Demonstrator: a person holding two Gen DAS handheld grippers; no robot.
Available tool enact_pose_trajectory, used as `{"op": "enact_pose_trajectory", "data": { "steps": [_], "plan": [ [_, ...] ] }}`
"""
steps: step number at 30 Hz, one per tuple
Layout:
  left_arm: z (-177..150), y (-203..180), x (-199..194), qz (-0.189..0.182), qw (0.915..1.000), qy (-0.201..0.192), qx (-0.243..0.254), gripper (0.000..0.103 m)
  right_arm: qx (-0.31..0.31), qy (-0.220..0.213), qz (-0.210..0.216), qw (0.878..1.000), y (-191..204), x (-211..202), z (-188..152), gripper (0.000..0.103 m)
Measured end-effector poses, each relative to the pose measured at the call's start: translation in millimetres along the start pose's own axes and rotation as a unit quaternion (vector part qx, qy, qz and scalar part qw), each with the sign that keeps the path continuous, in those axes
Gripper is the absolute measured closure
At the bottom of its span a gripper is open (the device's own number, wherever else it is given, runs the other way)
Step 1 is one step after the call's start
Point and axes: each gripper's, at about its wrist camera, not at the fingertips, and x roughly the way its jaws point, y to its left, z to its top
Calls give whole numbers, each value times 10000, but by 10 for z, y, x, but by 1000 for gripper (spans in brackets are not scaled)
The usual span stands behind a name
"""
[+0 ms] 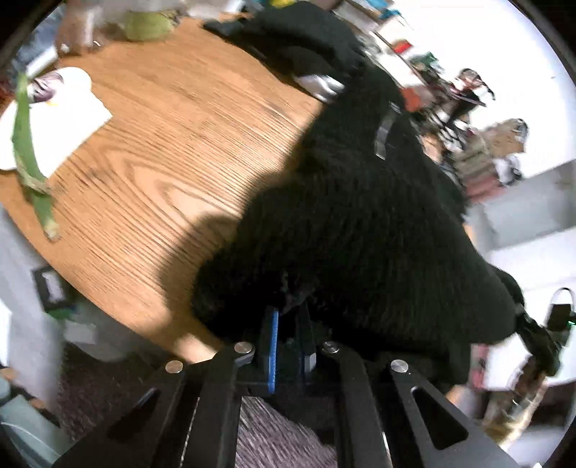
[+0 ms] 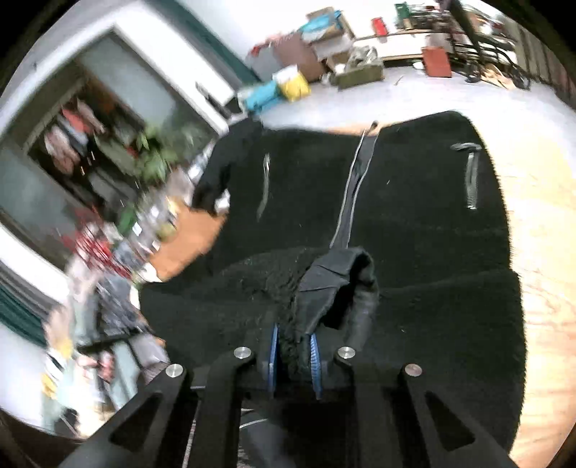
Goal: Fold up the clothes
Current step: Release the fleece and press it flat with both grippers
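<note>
A black fleece jacket (image 1: 360,223) lies on the round wooden table (image 1: 172,151). My left gripper (image 1: 289,316) is shut on a bunched edge of the fleece at the table's near rim. In the right wrist view the same jacket (image 2: 414,201) lies spread, with its centre zipper (image 2: 351,201) and two pocket zippers showing. My right gripper (image 2: 293,345) is shut on the jacket's collar or hem, which folds up between its blue pads (image 2: 314,354). Both views are blurred by motion.
A white sheet of paper (image 1: 68,118) and a long green leaf (image 1: 27,151) lie at the table's left. A green object (image 1: 147,23) sits at the far edge. Cluttered shelves and boxes (image 2: 324,46) stand beyond the table. Plants (image 2: 154,151) and bottles stand at the left.
</note>
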Motion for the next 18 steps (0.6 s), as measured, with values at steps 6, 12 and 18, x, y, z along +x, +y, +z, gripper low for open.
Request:
{"op": "enact_pose_trajectory", "data": {
  "steps": [6, 12, 18],
  "plan": [
    [-180, -48, 278, 763, 9936, 686, 476, 95, 247, 1187, -716, 9900, -137, 530, -564, 82],
    [-209, 74, 130, 1353, 9824, 1271, 186, 95, 306, 1513, -1230, 9803, -286, 753, -799, 46],
    [29, -719, -418, 610, 9911, 48, 1181, 91, -521, 633, -1724, 9816, 21, 444, -213, 37]
  ]
}}
